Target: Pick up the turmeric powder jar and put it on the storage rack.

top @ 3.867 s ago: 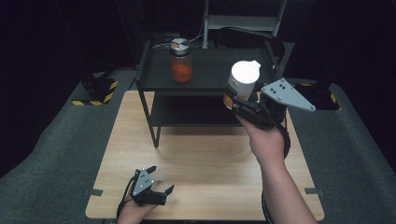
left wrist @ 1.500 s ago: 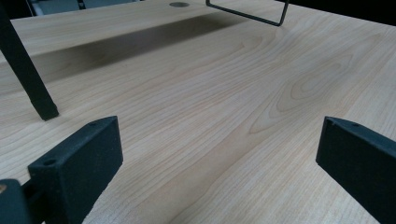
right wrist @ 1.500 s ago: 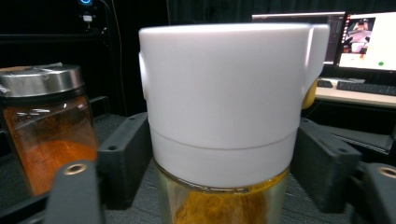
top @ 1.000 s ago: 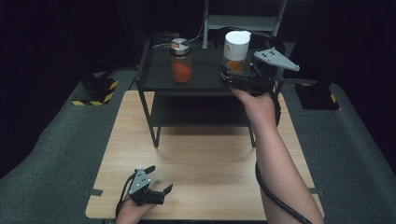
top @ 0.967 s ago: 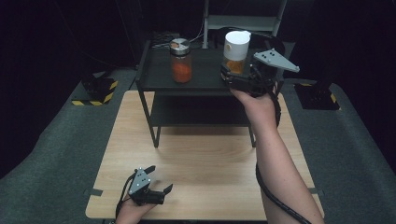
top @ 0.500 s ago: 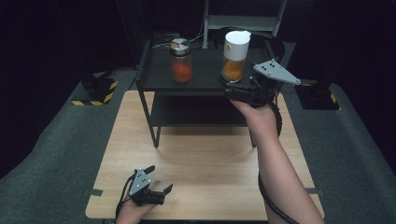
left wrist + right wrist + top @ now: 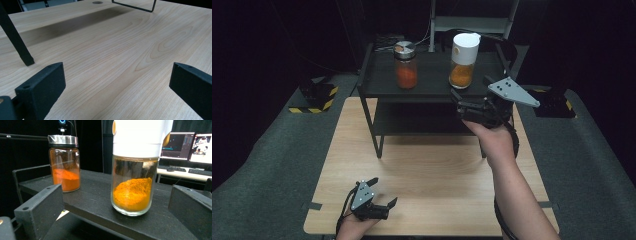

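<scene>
A glass jar of orange powder with a tall white cap (image 7: 463, 60) stands upright on the top of a black shelf rack (image 7: 432, 86), at its right side. My right gripper (image 7: 470, 93) hovers just in front of it, open, with the jaws apart on either side and nothing between them. In the right gripper view the white-capped jar (image 7: 136, 170) is close ahead, clear of my right gripper (image 7: 117, 196). A second jar with a metal lid (image 7: 405, 65) holds red-orange powder to the left. My left gripper (image 7: 384, 191) rests open on the wooden table (image 7: 437, 175).
The rack has a lower shelf (image 7: 422, 117) and thin black legs (image 7: 16, 42) standing on the table. Yellow-and-black striped blocks (image 7: 314, 97) lie on the grey floor at left. Monitors and a keyboard (image 7: 190, 147) sit far behind the rack.
My right gripper carried the white-capped jar up to the top shelf, set it down, let go and drew back toward the person. The left gripper stayed put.
</scene>
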`<state>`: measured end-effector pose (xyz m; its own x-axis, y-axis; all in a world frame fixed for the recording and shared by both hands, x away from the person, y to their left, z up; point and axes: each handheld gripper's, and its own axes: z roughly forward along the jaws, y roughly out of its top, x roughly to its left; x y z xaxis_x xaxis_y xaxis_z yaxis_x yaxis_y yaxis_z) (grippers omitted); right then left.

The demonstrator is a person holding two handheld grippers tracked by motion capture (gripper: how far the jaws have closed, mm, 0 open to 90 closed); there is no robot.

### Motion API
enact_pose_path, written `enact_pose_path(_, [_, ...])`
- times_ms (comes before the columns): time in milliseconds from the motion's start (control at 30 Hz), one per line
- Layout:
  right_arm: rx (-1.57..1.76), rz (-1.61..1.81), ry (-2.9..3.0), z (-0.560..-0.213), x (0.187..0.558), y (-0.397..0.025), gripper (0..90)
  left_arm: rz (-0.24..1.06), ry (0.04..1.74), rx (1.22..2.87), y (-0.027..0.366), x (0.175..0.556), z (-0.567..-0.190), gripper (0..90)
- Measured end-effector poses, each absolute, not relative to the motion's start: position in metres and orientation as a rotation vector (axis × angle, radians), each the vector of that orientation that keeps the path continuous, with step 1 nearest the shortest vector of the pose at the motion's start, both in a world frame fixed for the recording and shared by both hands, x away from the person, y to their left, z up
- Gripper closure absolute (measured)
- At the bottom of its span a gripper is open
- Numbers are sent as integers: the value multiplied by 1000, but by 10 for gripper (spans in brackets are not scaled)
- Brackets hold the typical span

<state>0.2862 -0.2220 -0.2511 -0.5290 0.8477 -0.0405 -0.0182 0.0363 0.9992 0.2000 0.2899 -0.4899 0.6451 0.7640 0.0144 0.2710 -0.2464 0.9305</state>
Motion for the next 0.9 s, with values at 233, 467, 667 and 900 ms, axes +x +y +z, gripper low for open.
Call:
enact_pose_path(233, [834, 1573, 1617, -260, 279, -228, 0, 585, 828, 1813, 290, 200, -490, 7])
enact_pose_path(467, [826, 1563, 1629, -272, 272, -230, 0, 590, 828, 1819, 288, 200, -489, 7])
enact_pose_path(667, [822, 1561, 1637, -282, 266, -233, 0, 589, 824, 1825, 288, 200, -489, 7])
enact_pose_path(900, [820, 1544, 1650, -295, 259, -238, 0, 594, 822, 1825, 288, 200, -489, 7])
